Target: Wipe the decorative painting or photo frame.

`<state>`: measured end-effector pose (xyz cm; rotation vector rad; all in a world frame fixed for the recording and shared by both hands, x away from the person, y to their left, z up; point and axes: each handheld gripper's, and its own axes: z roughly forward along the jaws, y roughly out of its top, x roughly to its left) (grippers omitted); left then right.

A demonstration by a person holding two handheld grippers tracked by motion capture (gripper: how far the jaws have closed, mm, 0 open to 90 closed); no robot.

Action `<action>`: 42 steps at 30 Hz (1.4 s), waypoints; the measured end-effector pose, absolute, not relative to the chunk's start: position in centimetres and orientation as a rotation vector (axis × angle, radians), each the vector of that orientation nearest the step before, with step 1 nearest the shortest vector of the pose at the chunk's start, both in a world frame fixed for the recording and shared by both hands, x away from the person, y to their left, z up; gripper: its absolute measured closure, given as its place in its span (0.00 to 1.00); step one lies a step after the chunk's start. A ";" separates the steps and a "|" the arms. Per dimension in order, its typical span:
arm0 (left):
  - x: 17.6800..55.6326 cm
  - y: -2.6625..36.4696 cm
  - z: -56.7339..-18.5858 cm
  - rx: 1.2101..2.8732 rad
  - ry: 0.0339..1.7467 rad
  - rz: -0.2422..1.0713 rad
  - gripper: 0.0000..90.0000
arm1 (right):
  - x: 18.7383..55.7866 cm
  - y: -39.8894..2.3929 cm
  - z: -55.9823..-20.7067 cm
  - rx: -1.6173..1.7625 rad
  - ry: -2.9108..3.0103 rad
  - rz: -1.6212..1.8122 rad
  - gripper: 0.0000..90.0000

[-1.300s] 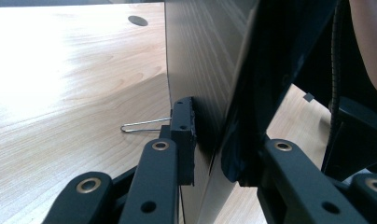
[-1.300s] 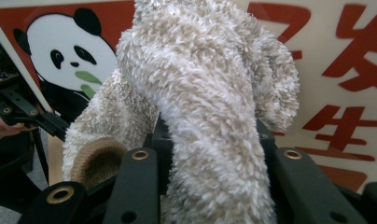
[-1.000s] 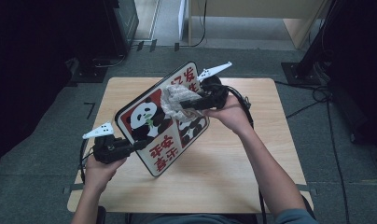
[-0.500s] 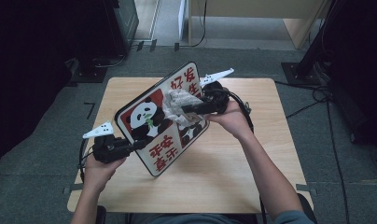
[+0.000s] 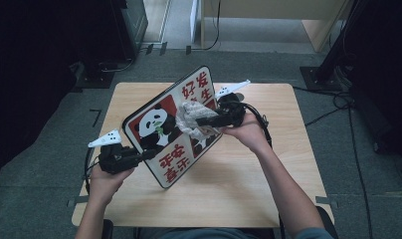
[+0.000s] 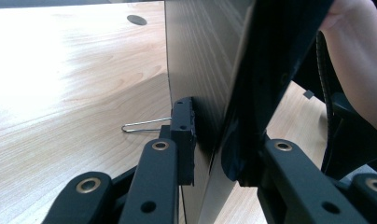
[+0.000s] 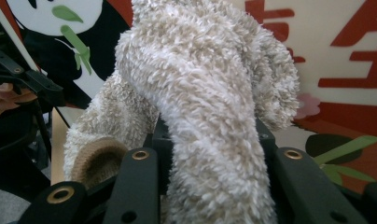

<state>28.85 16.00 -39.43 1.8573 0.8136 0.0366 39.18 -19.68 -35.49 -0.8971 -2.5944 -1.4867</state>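
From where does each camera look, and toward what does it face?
High view: above the table, looking down; both forearms show.
Left gripper view: on the left gripper, facing the panda board edge-on.
Right gripper view: on the right gripper, facing the fluffy cloth.
All share the board.

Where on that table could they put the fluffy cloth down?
Bare wood lies along the table's near edge, between the two forearms, and at the far-right corner beyond the right gripper. The middle is crowded: the left gripper props up the panda sign, with the fluffy cloth against it.
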 end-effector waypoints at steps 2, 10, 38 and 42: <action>28.8 16.0 -39.4 1.857 0.814 0.038 0.83 | 39.1 -19.7 -35.8 -0.897 -2.591 -1.493 0.73; 28.8 16.0 -39.4 1.860 0.814 0.037 0.82 | 39.0 -19.8 -36.6 -0.906 -2.594 -1.459 0.73; 28.7 15.9 -39.3 1.868 0.812 0.038 0.82 | 38.4 -20.5 -41.4 -0.964 -2.604 -1.329 0.72; 28.7 15.9 -39.3 1.868 0.812 0.038 0.82 | 38.3 -20.5 -42.2 -0.974 -2.596 -1.306 0.72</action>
